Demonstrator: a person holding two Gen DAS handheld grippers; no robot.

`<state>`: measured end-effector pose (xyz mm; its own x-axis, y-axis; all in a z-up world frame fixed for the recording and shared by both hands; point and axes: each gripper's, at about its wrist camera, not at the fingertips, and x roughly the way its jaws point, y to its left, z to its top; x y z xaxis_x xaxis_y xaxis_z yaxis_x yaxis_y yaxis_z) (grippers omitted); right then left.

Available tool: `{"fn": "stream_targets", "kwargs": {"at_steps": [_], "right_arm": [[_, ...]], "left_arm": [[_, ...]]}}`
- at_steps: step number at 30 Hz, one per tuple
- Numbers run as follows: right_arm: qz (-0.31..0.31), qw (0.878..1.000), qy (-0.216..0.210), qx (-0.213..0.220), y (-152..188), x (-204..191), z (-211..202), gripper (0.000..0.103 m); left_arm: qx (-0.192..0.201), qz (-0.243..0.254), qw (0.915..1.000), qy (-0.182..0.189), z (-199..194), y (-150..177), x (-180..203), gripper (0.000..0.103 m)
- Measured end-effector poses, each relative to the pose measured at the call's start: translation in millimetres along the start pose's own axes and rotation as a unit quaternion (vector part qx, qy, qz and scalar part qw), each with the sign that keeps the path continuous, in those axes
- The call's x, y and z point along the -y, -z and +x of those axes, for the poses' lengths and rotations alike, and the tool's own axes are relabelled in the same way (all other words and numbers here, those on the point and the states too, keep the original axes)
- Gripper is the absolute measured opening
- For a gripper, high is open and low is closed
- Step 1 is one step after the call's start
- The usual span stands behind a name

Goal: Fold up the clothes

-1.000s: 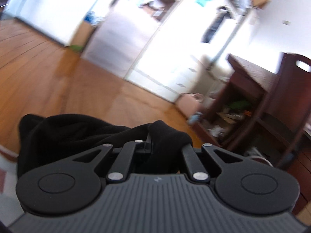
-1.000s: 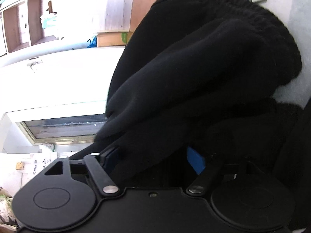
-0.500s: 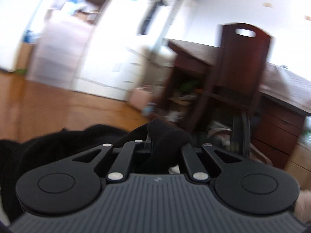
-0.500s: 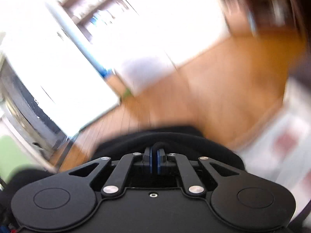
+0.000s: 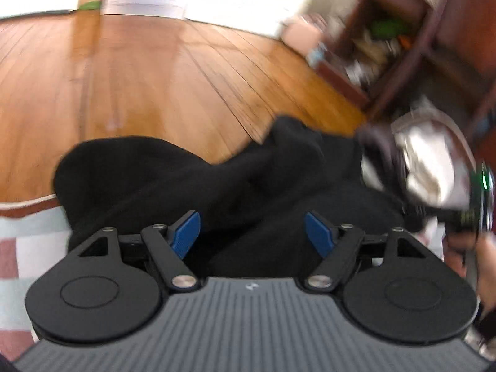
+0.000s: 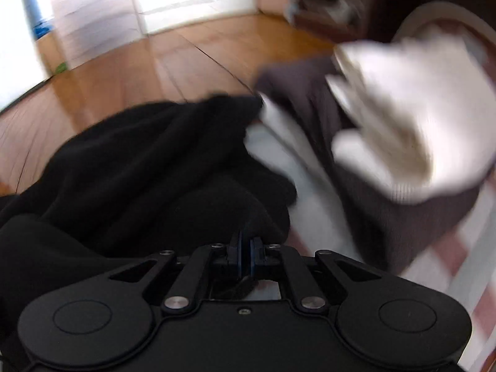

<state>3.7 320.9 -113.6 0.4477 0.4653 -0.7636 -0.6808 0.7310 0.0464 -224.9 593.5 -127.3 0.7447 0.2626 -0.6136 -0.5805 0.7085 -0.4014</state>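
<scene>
We find no readable writing, only a small pale mark on the left gripper's [image 5: 252, 232] ribbed housing. Its jaws are opening, released, with the black garment [image 5: 173, 173] lying between the blue pads [image 5: 186, 235] on the checked cloth [image 5: 18, 248] over the desk. The right gripper [image 6: 245, 254] is clenched on a fold of that garment. Beyond lie a wooden floor [image 5: 139, 71], dark shelves [image 5: 381, 37] and a blurred pale garment [image 6: 412, 124].
</scene>
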Motion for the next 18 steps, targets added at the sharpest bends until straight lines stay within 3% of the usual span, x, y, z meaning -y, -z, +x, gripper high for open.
{"fn": "stream_targets", "kwargs": {"at_steps": [3, 6, 8, 10, 13, 14, 15, 17, 18], "right_arm": [[-0.020, 0.999, 0.031, 0.033, -21, -17, -20, 0.004], [-0.054, 0.986, 0.131, 0.088, -24, -41, -28, 0.007], [-0.057, 0.987, 0.126, 0.080, -25, -48, -38, 0.008], [-0.055, 0.988, 0.122, 0.083, -39, -49, -43, 0.012], [-0.066, 0.986, 0.107, 0.112, -68, -40, -54, 0.034], [-0.072, 0.986, 0.093, 0.118, -76, -37, -57, 0.045], [-0.074, 0.992, 0.042, 0.090, -84, -33, -53, 0.050], [-0.070, 0.994, -0.079, 0.014, -96, -32, -41, 0.054], [-0.060, 0.988, -0.137, -0.027, -99, -37, -31, 0.054]], "left_arm": [[0.025, -0.038, 0.9988, -0.019, -9, -1, -22, 0.076], [0.012, -0.024, 0.9917, -0.125, 0, 4, -31, 0.081], [-0.019, 0.003, 0.9880, -0.153, 16, 8, -32, 0.081], [-0.043, 0.005, 0.9879, -0.149, 29, 9, -31, 0.081], [-0.041, 0.027, 0.9881, -0.146, 32, 7, -22, 0.081], [-0.039, 0.036, 0.9879, -0.146, 32, 8, -19, 0.081], [-0.036, 0.046, 0.9875, -0.146, 31, 8, -15, 0.081], [-0.036, 0.058, 0.9867, -0.147, 33, 9, -12, 0.081], [-0.040, 0.061, 0.9861, -0.149, 34, 9, -12, 0.081]]}}
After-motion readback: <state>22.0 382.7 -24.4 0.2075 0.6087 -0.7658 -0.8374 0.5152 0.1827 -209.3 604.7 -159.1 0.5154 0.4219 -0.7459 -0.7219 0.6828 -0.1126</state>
